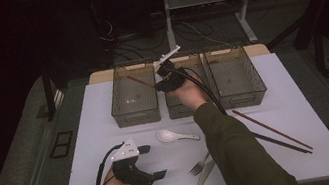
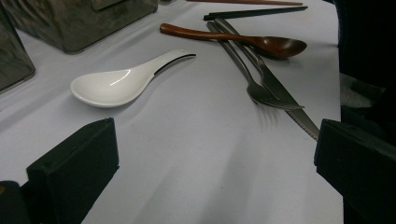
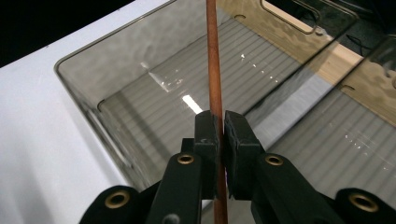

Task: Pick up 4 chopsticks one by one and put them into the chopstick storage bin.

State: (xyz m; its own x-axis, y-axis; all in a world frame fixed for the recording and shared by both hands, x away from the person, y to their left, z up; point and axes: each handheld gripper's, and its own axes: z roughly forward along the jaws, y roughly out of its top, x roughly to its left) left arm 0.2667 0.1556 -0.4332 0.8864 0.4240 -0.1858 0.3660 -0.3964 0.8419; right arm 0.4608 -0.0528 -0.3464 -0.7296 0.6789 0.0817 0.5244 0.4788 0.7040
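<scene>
My right gripper [image 1: 158, 87] is shut on a brown chopstick [image 1: 139, 81], which slants up to the left over the left clear bin [image 1: 136, 113]. In the right gripper view the pads [image 3: 208, 128] pinch the chopstick [image 3: 214, 70] above that bin's ribbed floor [image 3: 154, 98]. My left gripper [image 1: 152, 161] rests on the white table [image 1: 98, 134] near the front left, jaws wide open and holding nothing. Ahead of it lies a white ceramic spoon [image 2: 116, 86].
Three clear bins stand in a row at the back; the middle bin [image 1: 183, 109] and right bin [image 1: 236, 78] adjoin the left one. On the table lie a fork [image 2: 252, 79], a knife [image 2: 285, 100], a wooden spoon [image 2: 233, 39], a black chopstick pair [image 1: 282, 142] and a brown chopstick [image 1: 272, 130].
</scene>
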